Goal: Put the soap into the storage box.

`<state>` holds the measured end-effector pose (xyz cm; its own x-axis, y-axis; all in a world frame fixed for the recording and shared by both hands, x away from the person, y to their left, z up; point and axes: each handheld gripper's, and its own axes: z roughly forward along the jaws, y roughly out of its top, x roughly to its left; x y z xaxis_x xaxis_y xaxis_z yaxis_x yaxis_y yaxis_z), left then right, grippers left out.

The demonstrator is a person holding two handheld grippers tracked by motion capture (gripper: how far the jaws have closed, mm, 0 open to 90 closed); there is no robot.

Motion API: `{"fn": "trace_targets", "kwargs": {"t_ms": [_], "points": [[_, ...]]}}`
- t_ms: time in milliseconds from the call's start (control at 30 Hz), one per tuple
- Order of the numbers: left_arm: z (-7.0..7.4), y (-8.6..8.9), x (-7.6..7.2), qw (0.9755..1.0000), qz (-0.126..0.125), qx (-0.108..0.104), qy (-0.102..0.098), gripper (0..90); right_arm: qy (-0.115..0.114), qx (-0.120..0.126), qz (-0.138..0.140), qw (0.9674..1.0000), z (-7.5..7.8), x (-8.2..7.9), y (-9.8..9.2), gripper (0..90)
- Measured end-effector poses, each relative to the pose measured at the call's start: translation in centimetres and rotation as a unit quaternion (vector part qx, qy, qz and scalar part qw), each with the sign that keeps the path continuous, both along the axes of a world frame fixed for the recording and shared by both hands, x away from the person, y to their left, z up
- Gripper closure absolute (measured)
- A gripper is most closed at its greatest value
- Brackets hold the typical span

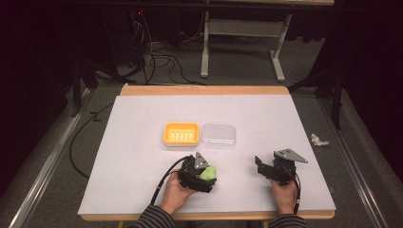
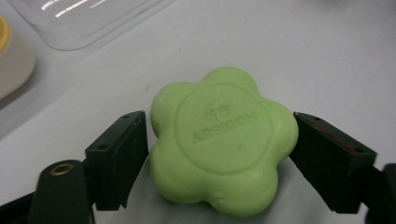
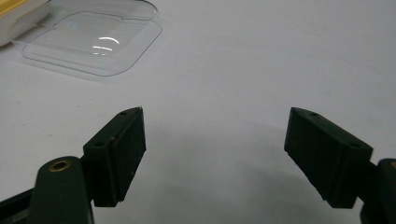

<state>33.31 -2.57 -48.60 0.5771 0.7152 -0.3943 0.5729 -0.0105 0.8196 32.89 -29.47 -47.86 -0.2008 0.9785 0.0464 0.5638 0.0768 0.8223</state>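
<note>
A green flower-shaped soap with raised lettering on its face sits between the jaws of my left gripper, both pads pressed against its sides. In the high view the left gripper holds the soap near the table's front middle. My right gripper rests at the front right, open with nothing between its fingers. A yellow soap dish with a ribbed floor lies at the table's centre, and a clear plastic lid lies right beside it.
The white tabletop has a wooden edge at the back. A crumpled white scrap lies on the floor to the right. Cables and a desk frame stand beyond the table. The clear lid lies ahead and left of the right gripper.
</note>
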Motion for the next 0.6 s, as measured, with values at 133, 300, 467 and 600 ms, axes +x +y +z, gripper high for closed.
{"fn": "trace_targets", "kwargs": {"t_ms": [133, 300, 467, 600], "points": [[-0.22, 0.06, 0.03, 1.0000, -0.001, 0.006, 0.001, 25.6, -0.001, 0.000, 0.000, 1.0000, 0.00, -0.01, 0.00, 21.3], [-0.34, -0.01, -0.11, 1.0000, -0.001, 0.006, -0.006, 25.8, -0.002, 0.000, 0.000, 1.0000, 0.00, -0.01, 0.00, 21.3], [-0.46, 0.12, -0.22, 0.9999, -0.002, 0.001, -0.013, 26.1, -0.001, 0.000, -0.001, 1.0000, 0.00, -0.02, -0.01, 21.3], [-0.53, 0.10, -0.32, 0.9998, 0.004, -0.005, -0.017, 26.4, 0.000, 0.000, 0.001, 1.0000, 0.00, 0.01, -0.01, 21.3]]}}
